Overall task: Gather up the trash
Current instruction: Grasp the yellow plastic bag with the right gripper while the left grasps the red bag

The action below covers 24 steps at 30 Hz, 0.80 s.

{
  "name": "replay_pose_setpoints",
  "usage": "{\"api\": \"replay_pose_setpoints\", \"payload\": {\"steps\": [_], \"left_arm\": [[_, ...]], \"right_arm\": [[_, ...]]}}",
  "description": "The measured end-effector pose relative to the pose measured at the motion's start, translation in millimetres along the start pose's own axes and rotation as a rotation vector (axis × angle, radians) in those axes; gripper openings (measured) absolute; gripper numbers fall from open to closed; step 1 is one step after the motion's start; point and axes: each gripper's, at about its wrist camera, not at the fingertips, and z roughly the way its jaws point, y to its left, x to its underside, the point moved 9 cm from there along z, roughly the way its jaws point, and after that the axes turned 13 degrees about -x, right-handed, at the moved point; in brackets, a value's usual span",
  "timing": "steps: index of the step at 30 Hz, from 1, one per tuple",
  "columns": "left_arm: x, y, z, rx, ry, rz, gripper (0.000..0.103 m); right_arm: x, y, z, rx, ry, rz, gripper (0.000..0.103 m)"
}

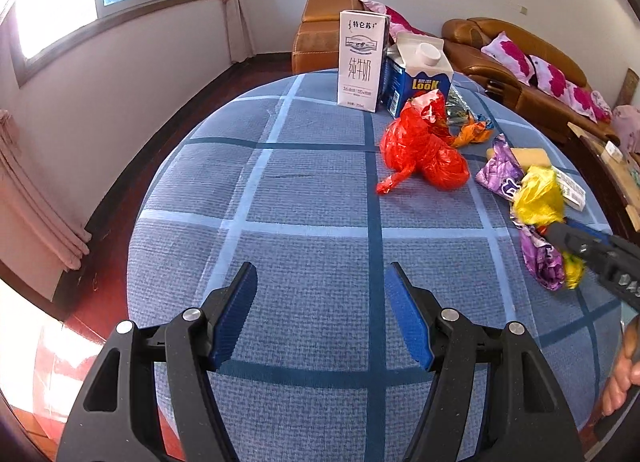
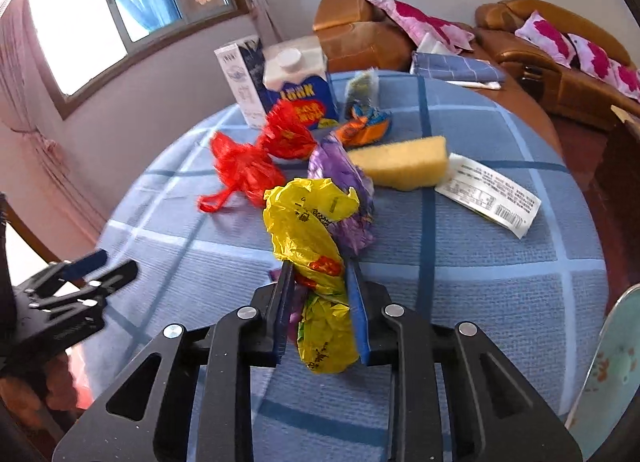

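My right gripper is shut on a crumpled yellow plastic bag, its blue pads pressing both sides. A purple wrapper lies against the bag, just behind it. In the left wrist view the same yellow bag sits at the right gripper's tips, at the right edge. My left gripper stands open over bare blue checked tablecloth, nothing between its fingers. A red plastic bag, an orange wrapper, a yellow sponge and a printed paper label lie further back.
A white milk carton and a blue carton stand upright at the table's far edge. Brown sofas with pink cushions line the wall behind. A pale chair back rises at the near right. A hand shows at the right edge.
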Motion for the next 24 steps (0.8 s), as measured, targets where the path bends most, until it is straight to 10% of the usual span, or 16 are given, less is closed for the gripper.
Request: {"api": "replay_pose_setpoints", "payload": {"steps": [8,24], "left_arm": [[-5.5,-9.3,0.7,0.014,0.004,0.001,0.065],[-80.9,-67.8,24.0,-0.006,-0.040,-0.061,0.065]], "right_arm": [[-19.9,9.3,-40.8,-0.072,-0.111,0.043,0.027],[-17.7,-59.5,-83.5,0.164,-0.223,0.108,0.027]]}}
